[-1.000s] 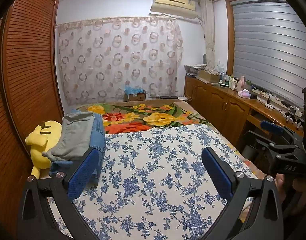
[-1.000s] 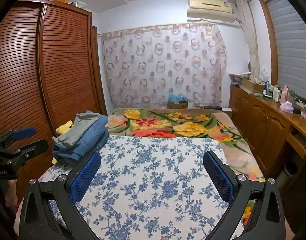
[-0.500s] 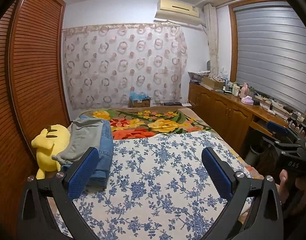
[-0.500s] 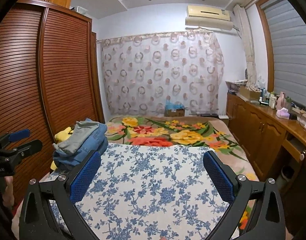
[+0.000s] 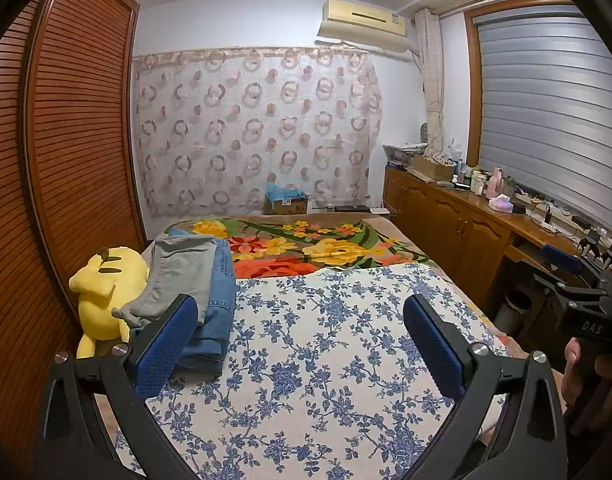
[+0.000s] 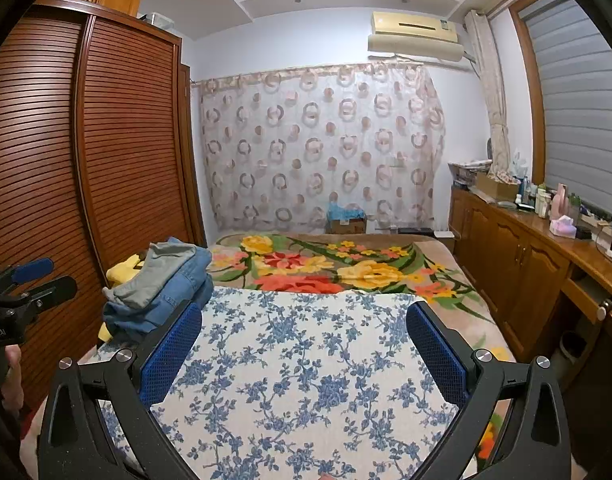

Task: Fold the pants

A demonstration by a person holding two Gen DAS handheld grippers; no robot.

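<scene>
We are holding the left gripper [image 5: 297, 330] and the right gripper [image 6: 303, 340] level above the blue-flowered sheet [image 5: 326, 344], side by side, both aiming down the bed with jaws spread wide and gripping nothing. The folded pants [image 5: 193, 276], a grey pair on top of blue jeans, are sitting in a stack just beyond each gripper's left jaw, touching a yellow plush toy [image 5: 103, 288] at the bed edge beside the wardrobe [image 5: 77, 140]. Between and ahead of the jaws the sheet is lying flat, meeting the bright floral blanket [image 5: 306, 244], with cabinets [image 5: 458, 236] lining the far side beyond the right jaws.
</scene>
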